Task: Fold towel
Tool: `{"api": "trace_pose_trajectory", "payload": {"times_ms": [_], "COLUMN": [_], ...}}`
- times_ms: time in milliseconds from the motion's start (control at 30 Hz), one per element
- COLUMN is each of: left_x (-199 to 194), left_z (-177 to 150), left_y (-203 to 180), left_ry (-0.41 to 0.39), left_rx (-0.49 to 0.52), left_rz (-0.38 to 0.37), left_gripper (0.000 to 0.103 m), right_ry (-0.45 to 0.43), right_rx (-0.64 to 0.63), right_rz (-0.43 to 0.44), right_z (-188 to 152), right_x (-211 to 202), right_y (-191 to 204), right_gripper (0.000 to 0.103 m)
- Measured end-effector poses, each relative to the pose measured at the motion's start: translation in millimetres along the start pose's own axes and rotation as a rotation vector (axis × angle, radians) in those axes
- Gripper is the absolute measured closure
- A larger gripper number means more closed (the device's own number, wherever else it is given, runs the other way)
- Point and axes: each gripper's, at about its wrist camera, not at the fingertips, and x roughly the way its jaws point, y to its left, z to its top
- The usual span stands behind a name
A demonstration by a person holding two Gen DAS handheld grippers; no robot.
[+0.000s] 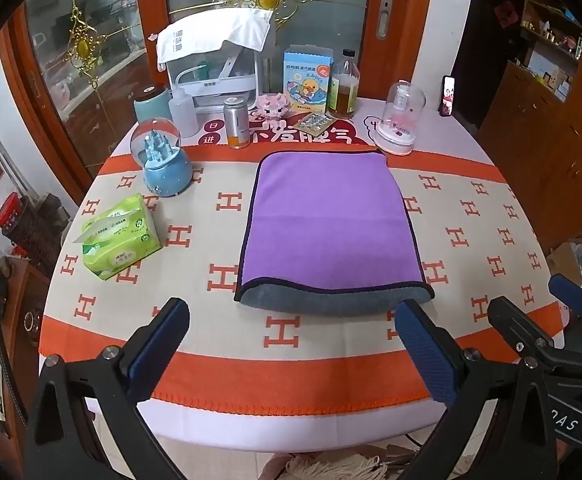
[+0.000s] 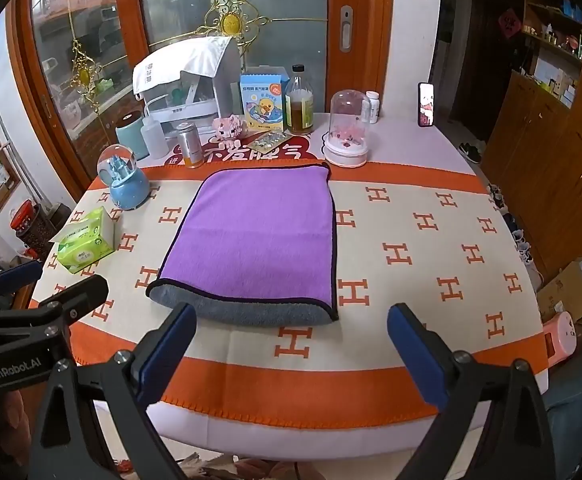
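Left wrist view: towel folded, both grippers empty

Left wrist view shows the left gripper (image 1: 291, 344) with its blue-padded fingers (image 1: 159, 344) spread wide apart, holding nothing, above the near edge of the surface (image 1: 291, 432). The right gripper (image 2: 291, 348) is likewise spread and empty. Just beyond both lies the towel (image 1: 327, 220), folded flat, purple side up, with a grey strip showing along its near edge. It rests on an orange-and-cream cloth (image 1: 471, 240). A green tissue pack (image 1: 119, 236) and a blue snow globe (image 1: 163, 160) sit to its left, well apart from it. Bottles and boxes line the far side.
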Motion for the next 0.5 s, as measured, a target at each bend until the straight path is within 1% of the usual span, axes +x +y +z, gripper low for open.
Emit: {"api": "trace_pose_trajectory", "payload": {"times_ms": [400, 500], "left_x": [-2.1, -1.1], "left_z": [1.2, 0.7], "left_y": [-0.3, 0.4], "left_ry": [-0.01, -0.002], "left_rx": [0.017, 0.013], "left_rz": [0.01, 0.008], "left_gripper": [0.001, 0.001], "right_ry": [0.003, 0.003], "right_rx": [0.002, 0.001], "right_rz": [0.006, 0.007], "right_z": [-0.6, -0.9], "right_x": [1.3, 1.1], "right_y": [0.2, 0.7], "right_gripper": [0.006, 0.006]}}
